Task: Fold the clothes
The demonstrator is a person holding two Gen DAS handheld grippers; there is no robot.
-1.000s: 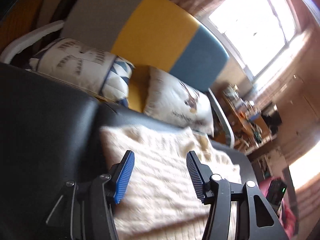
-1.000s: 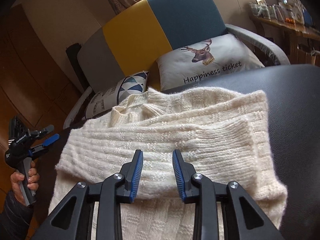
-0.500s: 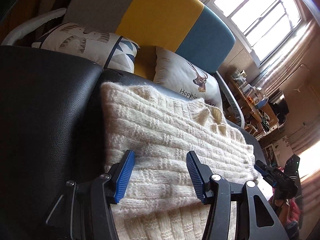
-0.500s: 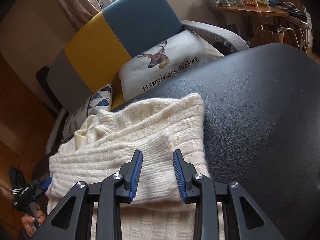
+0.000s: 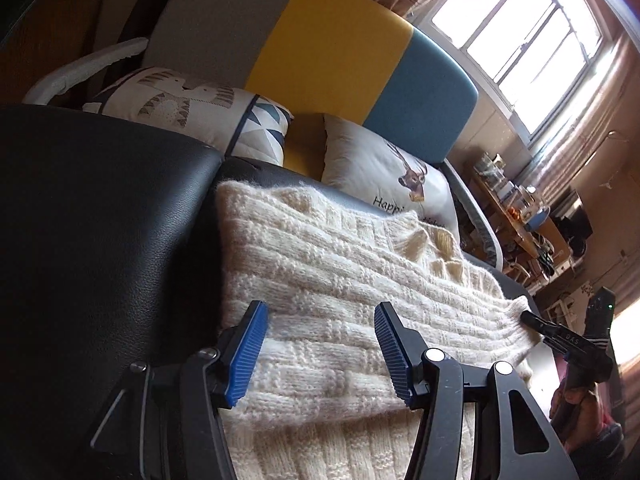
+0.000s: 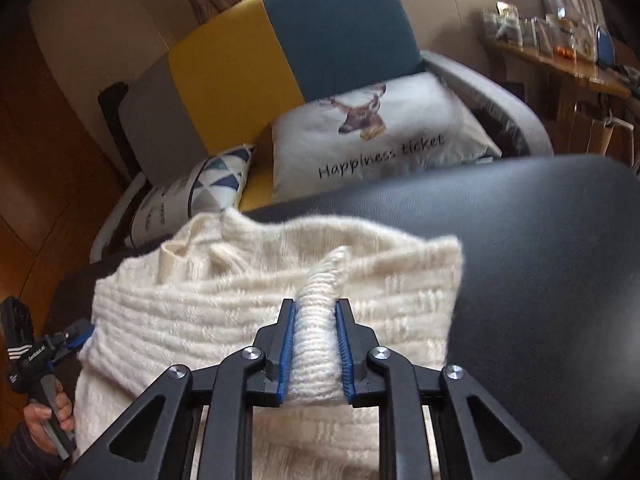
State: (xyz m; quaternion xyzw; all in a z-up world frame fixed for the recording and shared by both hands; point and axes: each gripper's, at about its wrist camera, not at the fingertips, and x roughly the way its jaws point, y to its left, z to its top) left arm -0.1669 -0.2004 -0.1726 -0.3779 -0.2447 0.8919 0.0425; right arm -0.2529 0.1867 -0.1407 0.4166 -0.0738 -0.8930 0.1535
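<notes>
A cream knitted sweater point(image 5: 340, 280) lies partly folded on a black leather surface point(image 5: 100, 220). My left gripper point(image 5: 320, 344) hovers open over the sweater's near left edge, blue pads apart, nothing between them. In the right wrist view my right gripper point(image 6: 316, 344) is shut on a bunched ribbed fold of the sweater point(image 6: 256, 300), which rises between the blue pads point(image 6: 286, 352). The right gripper point(image 5: 560, 336) also shows at the sweater's far right end in the left wrist view, held by a hand point(image 5: 580, 408). The left gripper point(image 6: 60, 348) appears at the left edge of the right wrist view.
Behind the black surface point(image 6: 540, 260) stands a grey, yellow and blue armchair point(image 5: 332, 52) with a deer cushion point(image 6: 380, 136) and a patterned cushion point(image 5: 192, 116). A cluttered wooden shelf point(image 6: 560, 52) runs along the right wall under a bright window point(image 5: 520, 28).
My right gripper has shut on a fold of the sweater and lifted it slightly. The left gripper stays open and has barely shifted over the left edge.
</notes>
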